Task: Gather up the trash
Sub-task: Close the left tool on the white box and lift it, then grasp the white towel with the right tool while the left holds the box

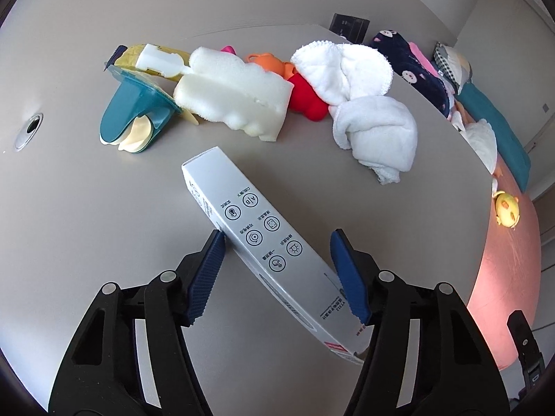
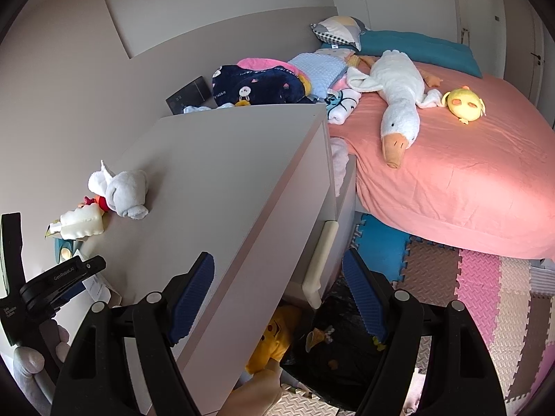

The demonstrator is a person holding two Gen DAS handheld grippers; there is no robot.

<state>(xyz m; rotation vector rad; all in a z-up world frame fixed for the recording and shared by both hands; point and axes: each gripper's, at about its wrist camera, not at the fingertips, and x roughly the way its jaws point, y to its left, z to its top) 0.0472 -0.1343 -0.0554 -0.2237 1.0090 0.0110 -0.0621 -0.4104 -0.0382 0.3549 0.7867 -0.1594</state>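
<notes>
Thermometer box [image 1: 263,239]: long white carton printed with round icons; lies slantwise between the blue pads of the left gripper, its far end toward the sponge, its near end by the right-hand pad
Left gripper [image 1: 277,274]: jaws wide; the left pad [image 1: 208,277] touches or nearly touches the box's edge; the right pad sits at the box's near corner; whether the box is gripped or resting on the dresser top, I cannot tell
Dresser top [image 1: 86,208]: grey-beige surface under the box; a round metal-rimmed hole [image 1: 31,126] lies far left of the box
Clutter beyond the box: teal plastic holder [image 1: 133,118] with cream discs; white foam sponge [image 1: 232,93]; red toy [image 1: 307,98]; orange toy [image 1: 265,60]; rolled white towels [image 1: 364,104] to the right of the sponge
Right gripper [image 2: 281,298]: jaws wide apart and holding nothing; it hangs over the dresser's front edge [image 2: 263,228], to the right of the box's spot
Black trash bag [image 2: 333,353]: below the dresser's edge, on the foam floor mats [image 2: 485,291], beside a yellow plush [image 2: 274,339]
Bed [image 2: 468,180]: pink sheet, beyond the dresser; a white goose plush [image 2: 399,104] and a yellow chick plush [image 2: 463,102] lie on it
</notes>
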